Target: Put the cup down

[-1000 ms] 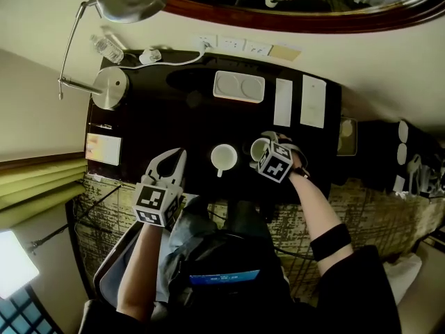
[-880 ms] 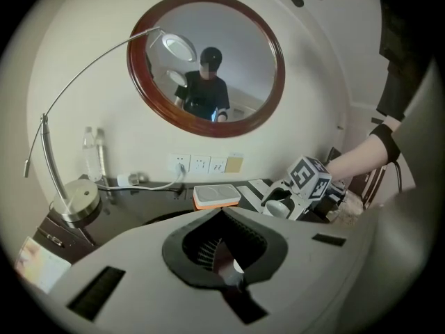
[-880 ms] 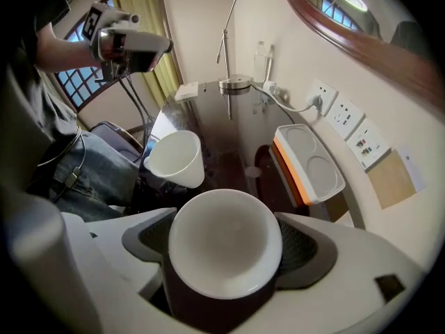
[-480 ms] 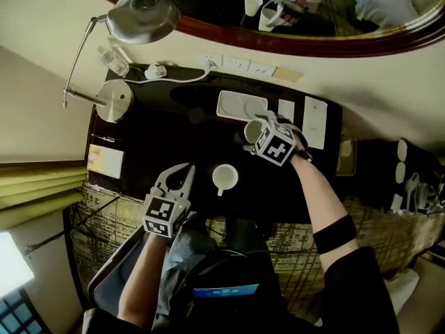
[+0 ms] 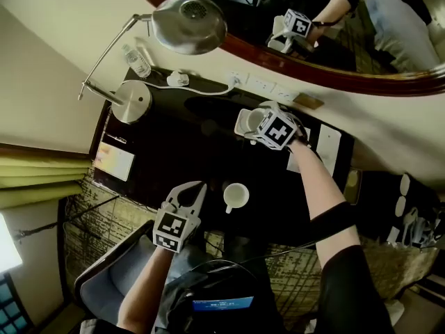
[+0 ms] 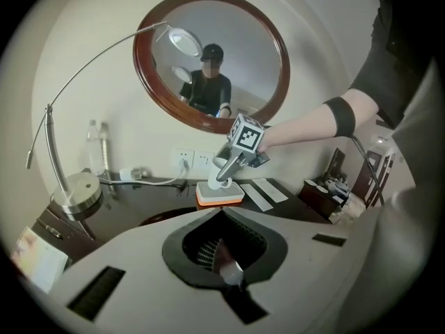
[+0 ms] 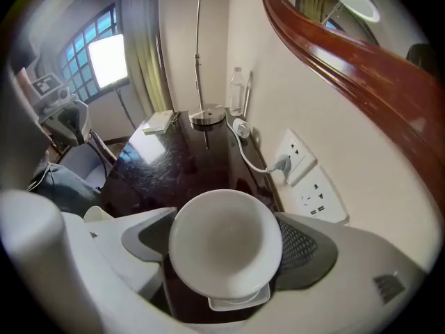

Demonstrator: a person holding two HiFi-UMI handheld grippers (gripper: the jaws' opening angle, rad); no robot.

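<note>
Cup (image 7: pixel 226 245), white, is clamped between the jaws of the right gripper (image 7: pixel 228 250), directly over a white tray (image 6: pixel 220 195) by the back edge of the desk (image 5: pixel 174 152), near the wall sockets (image 7: pixel 306 165). Whether it touches the tray is unclear. The left gripper (image 6: pixel 229 270), jaws together and empty, hovers at the front edge beside a second cup (image 5: pixel 236 196).

In the right gripper view the white cup (image 7: pixel 224 242) between the jaws covers nearly all of the white tray (image 7: pixel 240 300). Only a corner of the tray shows, the cup's handle is out of sight, and whether cup and tray touch cannot be told. In the head view the right gripper (image 5: pixel 256 119) hides most of that tray. The mirror (image 5: pixel 375 47) runs off the top edge. Print on the cards (image 5: pixel 328 147) is too small to read.
</note>
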